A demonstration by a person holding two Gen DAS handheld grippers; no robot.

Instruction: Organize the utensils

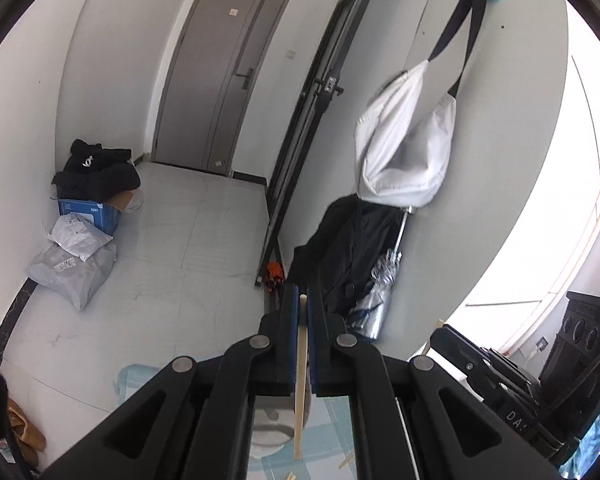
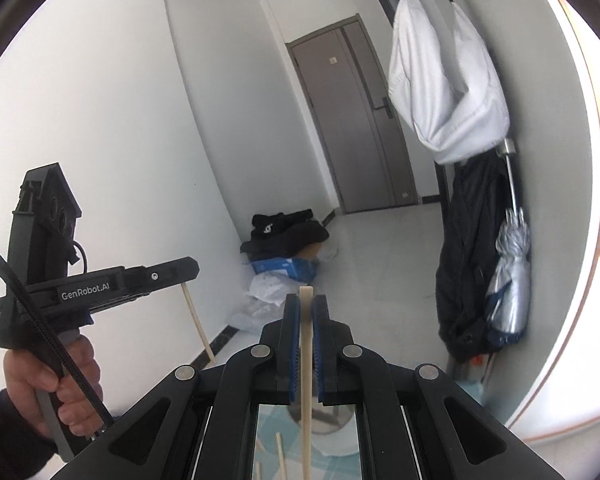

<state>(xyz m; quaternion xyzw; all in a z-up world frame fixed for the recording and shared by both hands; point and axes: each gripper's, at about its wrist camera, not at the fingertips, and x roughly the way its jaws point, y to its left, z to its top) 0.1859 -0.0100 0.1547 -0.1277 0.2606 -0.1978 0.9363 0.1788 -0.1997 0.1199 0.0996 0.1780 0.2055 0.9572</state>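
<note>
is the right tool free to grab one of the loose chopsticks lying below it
Probably not yet: the right tool is already shut on a chopstick, and it is held high above the loose chopsticks on the checked cloth.

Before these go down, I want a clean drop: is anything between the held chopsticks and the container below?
Nothing visible: right hand-held gripper pinches its chopstick above the container, seen through the linkage.

Pale wooden chopstick (image 1: pixel 301 364), blue-padded black hand-held gripper (image 1: pixel 303 300), white bag (image 1: pixel 404 148), grey door (image 1: pixel 216 80)
</note>
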